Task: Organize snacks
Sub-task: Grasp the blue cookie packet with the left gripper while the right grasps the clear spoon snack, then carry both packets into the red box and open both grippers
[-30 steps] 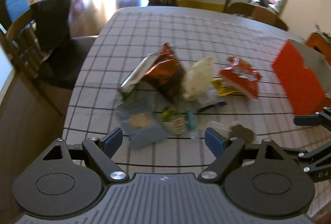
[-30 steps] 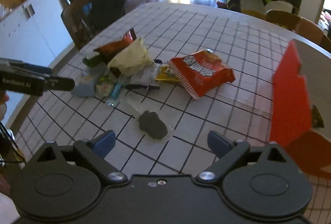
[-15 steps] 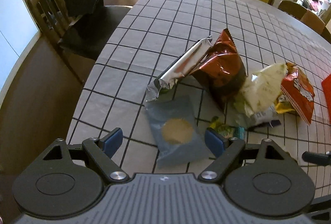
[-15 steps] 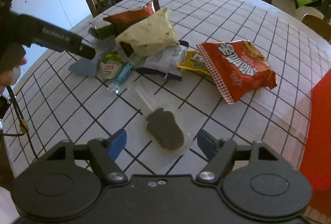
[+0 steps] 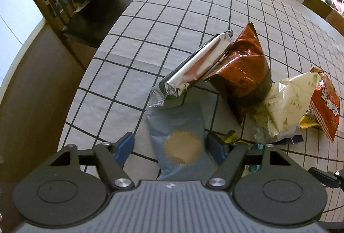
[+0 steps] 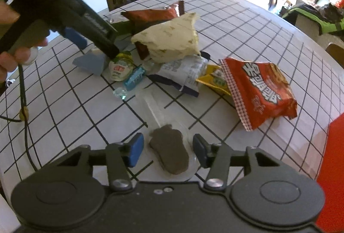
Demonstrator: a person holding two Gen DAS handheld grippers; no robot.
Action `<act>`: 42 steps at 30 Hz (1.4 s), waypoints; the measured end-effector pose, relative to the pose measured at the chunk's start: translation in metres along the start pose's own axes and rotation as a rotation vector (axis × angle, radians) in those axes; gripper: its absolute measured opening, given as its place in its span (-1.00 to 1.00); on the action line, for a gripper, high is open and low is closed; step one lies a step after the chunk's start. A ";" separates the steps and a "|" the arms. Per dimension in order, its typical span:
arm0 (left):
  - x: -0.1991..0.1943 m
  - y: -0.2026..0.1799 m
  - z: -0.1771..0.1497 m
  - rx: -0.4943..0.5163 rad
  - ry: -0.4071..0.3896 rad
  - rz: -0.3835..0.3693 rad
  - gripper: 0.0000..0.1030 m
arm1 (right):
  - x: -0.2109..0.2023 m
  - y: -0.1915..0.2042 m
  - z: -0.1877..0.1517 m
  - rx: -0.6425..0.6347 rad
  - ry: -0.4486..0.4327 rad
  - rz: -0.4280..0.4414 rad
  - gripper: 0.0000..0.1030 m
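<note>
A pile of snack packets lies on the checked tablecloth [image 5: 172,24]. My left gripper [image 5: 172,147] is open, its jaws on either side of a flat blue packet [image 5: 180,142] with a tan round biscuit. Behind it lie a silver packet [image 5: 193,69], a brown bag [image 5: 245,74] and a cream bag [image 5: 288,101]. My right gripper [image 6: 167,151] is open around a dark brown snack in a clear wrapper [image 6: 169,151]. A red checked bag [image 6: 260,91] lies to its right. The left gripper [image 6: 71,16] also shows in the right wrist view over the blue packet [image 6: 92,61].
Small sweets [image 6: 120,67], a white-grey packet [image 6: 182,74] and a yellow packet [image 6: 215,80] lie mid-pile. A red box [image 6: 331,168] stands at the right edge. A wooden chair [image 5: 64,9] with a dark cushion stands by the table's left side.
Both grippers have moved down and closer to the table. The left now straddles the blue packet and the right straddles the dark snack. The right gripper's jaws have narrowed slightly.
</note>
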State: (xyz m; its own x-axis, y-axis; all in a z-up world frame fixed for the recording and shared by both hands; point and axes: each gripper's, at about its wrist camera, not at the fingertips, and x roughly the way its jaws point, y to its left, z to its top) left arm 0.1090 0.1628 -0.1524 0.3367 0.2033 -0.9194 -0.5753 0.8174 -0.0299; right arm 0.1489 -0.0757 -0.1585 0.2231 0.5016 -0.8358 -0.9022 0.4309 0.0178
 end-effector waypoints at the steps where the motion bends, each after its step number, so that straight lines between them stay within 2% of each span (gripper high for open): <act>1: -0.001 -0.001 -0.001 0.010 -0.005 0.009 0.23 | 0.000 0.001 0.000 -0.003 -0.005 0.000 -0.06; 2: -0.004 -0.003 -0.003 0.020 -0.008 0.018 0.13 | -0.001 0.002 0.000 -0.006 -0.007 0.000 -0.07; 3: -0.005 -0.002 -0.004 0.029 -0.012 0.025 0.10 | 0.000 0.002 0.000 -0.006 -0.009 0.000 -0.18; 12: -0.015 0.007 -0.017 0.028 -0.016 -0.011 -0.03 | -0.005 0.001 -0.005 0.059 -0.017 -0.008 -0.22; 13: -0.017 0.008 -0.019 0.024 -0.014 -0.016 -0.10 | -0.006 -0.001 -0.007 0.077 -0.017 -0.008 -0.22; 24: -0.034 0.015 -0.042 0.054 -0.028 -0.083 -0.12 | -0.028 -0.005 -0.029 0.251 -0.025 -0.023 -0.22; 32: -0.071 0.003 -0.056 0.135 -0.090 -0.126 -0.12 | -0.060 -0.002 -0.040 0.335 -0.089 -0.079 -0.22; 42: -0.118 -0.033 -0.053 0.233 -0.188 -0.232 -0.12 | -0.123 -0.014 -0.045 0.443 -0.222 -0.196 -0.22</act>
State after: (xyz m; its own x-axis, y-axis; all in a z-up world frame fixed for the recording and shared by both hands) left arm 0.0486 0.0834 -0.0639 0.5820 0.0760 -0.8097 -0.2900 0.9496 -0.1193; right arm 0.1169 -0.1773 -0.0809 0.4877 0.5061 -0.7113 -0.6045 0.7836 0.1430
